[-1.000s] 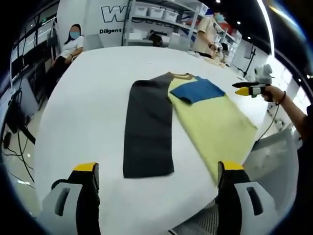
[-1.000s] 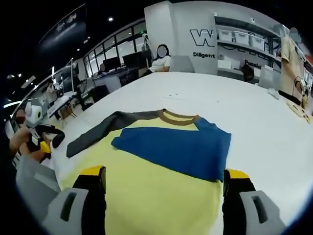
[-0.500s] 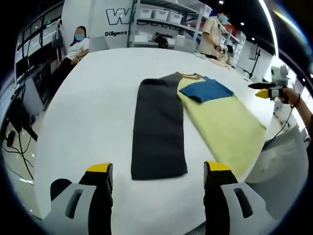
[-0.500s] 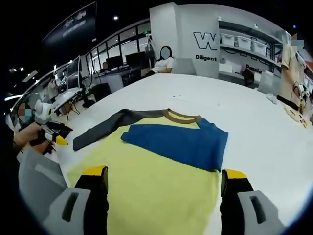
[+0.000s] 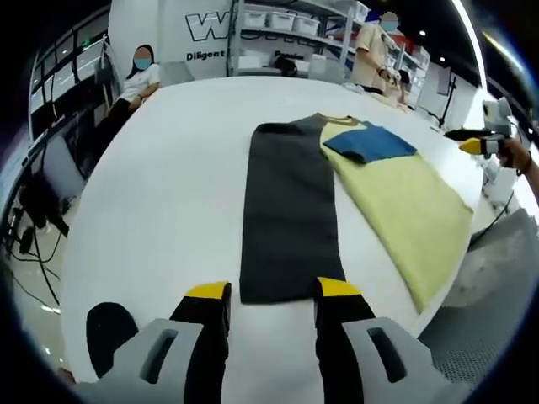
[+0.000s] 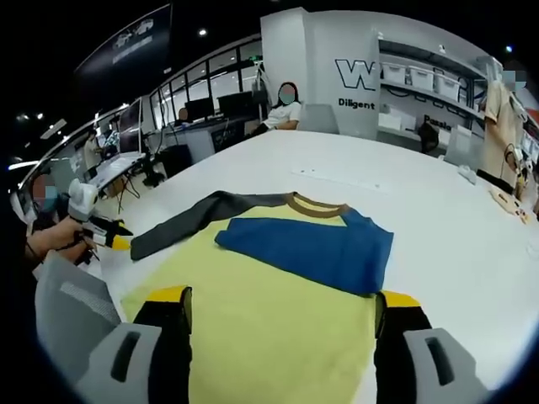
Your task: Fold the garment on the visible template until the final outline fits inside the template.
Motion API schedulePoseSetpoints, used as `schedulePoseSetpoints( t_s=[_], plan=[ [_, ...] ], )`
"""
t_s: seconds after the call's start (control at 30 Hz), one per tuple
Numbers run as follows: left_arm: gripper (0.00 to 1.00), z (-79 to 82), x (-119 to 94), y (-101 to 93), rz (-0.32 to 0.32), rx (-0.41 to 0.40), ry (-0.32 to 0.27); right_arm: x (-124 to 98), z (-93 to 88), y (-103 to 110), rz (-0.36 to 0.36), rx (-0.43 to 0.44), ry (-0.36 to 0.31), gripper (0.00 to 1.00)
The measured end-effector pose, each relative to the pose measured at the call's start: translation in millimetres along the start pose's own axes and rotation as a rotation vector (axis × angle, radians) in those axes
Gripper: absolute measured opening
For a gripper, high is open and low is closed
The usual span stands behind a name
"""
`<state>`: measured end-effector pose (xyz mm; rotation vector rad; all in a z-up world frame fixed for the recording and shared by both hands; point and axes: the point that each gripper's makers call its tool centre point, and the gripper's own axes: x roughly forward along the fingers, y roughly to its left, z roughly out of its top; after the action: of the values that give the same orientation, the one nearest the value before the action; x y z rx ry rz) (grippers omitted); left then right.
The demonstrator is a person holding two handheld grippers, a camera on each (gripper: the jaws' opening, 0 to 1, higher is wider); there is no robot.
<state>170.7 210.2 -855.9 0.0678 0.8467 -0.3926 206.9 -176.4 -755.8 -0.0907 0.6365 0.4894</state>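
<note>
A long-sleeved shirt lies flat on the white table (image 5: 160,194). Its yellow body (image 5: 404,198) has a blue sleeve (image 5: 369,143) folded across the chest. The dark grey sleeve (image 5: 290,206) stretches straight toward my left gripper (image 5: 272,290), which is open, its yellow tips just short of the sleeve's end. In the right gripper view the yellow body (image 6: 253,282) runs toward my right gripper (image 6: 282,296), open over the hem with the blue sleeve (image 6: 307,248) beyond it. There, the grey sleeve (image 6: 189,220) reaches left toward the left gripper (image 6: 101,231). The right gripper (image 5: 476,139) hovers past the table's edge.
The table (image 6: 438,236) stretches bare and white beyond the shirt. A seated person (image 5: 139,76) is at the far side, and another stands (image 5: 375,46) by shelves of bins (image 5: 278,21). Floor and cables (image 5: 25,244) lie left of the table edge.
My left gripper has come closer to the grey sleeve's end and lined up with it, and its jaws have narrowed. My right gripper has stayed open over the hem.
</note>
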Motion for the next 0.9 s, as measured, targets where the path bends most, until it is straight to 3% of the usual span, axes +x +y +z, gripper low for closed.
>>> schedulePoseSetpoints(
  t_s=[0.13, 0.5, 0.6, 0.9],
  plan=[
    [0.17, -6.2, 4, 1.5, 0.024, 0.031, 0.008, -3, 1.7, -1, -0.010, 0.002, -0.008, 0.86],
    [0.07, -4.9, 5, 7.9, 0.052, 0.043, 0.010, -7, 2.1, 1, -0.020, -0.003, -0.010, 0.83],
    [0.00, -4.0, 7, 5.4, 0.030, 0.053, 0.005, -7, 3.8, 1, -0.022, -0.001, -0.016, 0.83],
    [0.00, -2.5, 6, 10.0, 0.027, 0.041, 0.039, -10, 3.4, 2, -0.025, 0.000, -0.013, 0.83]
  ],
)
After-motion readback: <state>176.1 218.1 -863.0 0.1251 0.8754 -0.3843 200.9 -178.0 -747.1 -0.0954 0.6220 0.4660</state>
